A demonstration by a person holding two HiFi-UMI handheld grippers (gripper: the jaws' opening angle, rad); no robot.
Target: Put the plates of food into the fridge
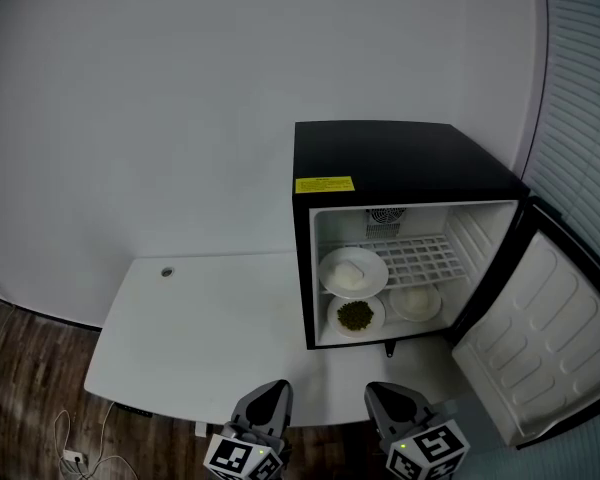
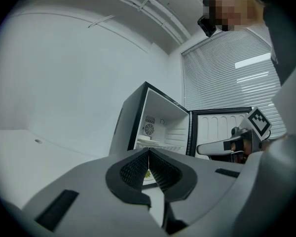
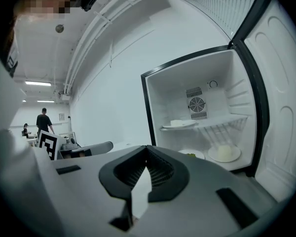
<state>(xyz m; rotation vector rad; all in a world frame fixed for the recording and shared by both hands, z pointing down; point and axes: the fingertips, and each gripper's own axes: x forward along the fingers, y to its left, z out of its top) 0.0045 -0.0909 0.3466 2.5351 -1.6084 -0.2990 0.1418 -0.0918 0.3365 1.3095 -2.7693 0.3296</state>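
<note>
A black mini fridge (image 1: 400, 168) stands open on the white table. A plate of white food (image 1: 353, 271) rests on its wire shelf at the left. On the fridge floor sit a plate of green food (image 1: 355, 316) and a plate with a white mound (image 1: 416, 302). The right gripper view shows the same shelf plate (image 3: 180, 124) and the mound plate (image 3: 224, 153). My left gripper (image 1: 268, 396) and right gripper (image 1: 388, 398) hover at the table's near edge, in front of the fridge. Both are shut with nothing between their jaws, as seen at the left gripper (image 2: 148, 152) and right gripper (image 3: 147, 149).
The fridge door (image 1: 540, 338) hangs open to the right, past the table edge. The white table (image 1: 200, 328) has a small round hole (image 1: 167, 271) near its back. Window blinds (image 1: 585, 118) are at the right. Cables (image 1: 75, 448) lie on the wooden floor at the lower left.
</note>
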